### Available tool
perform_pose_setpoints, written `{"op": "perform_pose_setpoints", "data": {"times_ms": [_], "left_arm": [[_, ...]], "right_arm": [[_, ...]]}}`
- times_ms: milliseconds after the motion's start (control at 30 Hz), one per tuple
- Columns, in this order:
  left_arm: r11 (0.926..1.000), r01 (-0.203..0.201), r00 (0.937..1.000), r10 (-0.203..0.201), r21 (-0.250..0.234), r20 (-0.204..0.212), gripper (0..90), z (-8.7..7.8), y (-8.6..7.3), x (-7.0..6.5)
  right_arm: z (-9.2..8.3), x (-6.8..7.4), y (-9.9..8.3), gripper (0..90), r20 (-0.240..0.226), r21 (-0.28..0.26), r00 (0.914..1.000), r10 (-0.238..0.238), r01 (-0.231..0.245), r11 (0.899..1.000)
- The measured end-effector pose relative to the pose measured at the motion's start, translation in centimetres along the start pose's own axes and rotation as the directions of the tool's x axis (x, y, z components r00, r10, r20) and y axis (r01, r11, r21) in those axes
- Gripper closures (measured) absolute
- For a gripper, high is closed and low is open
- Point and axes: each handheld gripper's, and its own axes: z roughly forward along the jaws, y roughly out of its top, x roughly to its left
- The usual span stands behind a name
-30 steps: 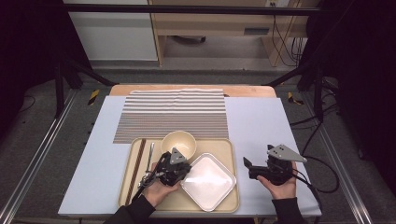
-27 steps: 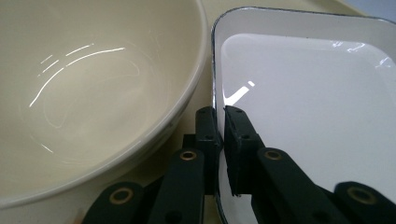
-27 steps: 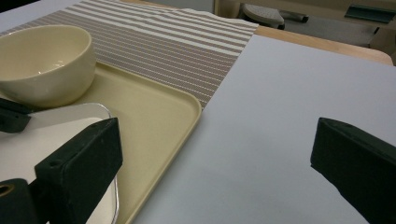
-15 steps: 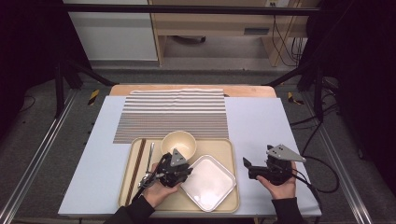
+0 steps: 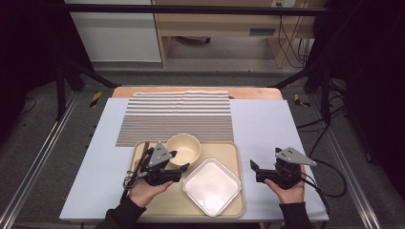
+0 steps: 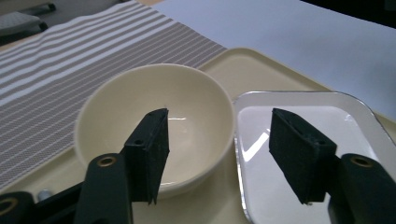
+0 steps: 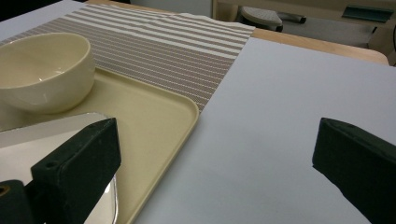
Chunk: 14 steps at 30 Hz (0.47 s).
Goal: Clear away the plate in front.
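Left tongs (image 5: 179,161) spread over the cream bowl (image 5: 183,148) on the tray (image 5: 237,191); right tongs (image 5: 253,168) wide apart over the bare table (image 5: 267,129).

In the left gripper view the left tongs' jaws have just been opening and stand apart with nothing pinched, one black pad in front of the bowl (image 6: 154,126), the other over the white square plate (image 6: 303,140), and the bowl's near rim in the gap between them. The bowl sits at the tray's far edge, just beside the plate (image 5: 211,186) and close to the striped placemat (image 5: 176,117). Chopsticks (image 5: 143,149) lie along the tray's left side. The right tongs (image 7: 219,158) hover beside the tray's right rim, holding nothing.
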Motion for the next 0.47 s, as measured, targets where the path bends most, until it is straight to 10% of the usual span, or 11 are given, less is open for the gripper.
{"op": "perform_pose_setpoints", "data": {"times_ms": [467], "left_arm": [[0.9972,0.025,0.9981,-0.029,-0.071,-0.055,24.8,-1.8,-1.8,5.7]], "right_arm": [[0.2,-0.4,-0.3,1.7,0.014,0.027,0.9999,0.009,-0.01,1.0]]}}
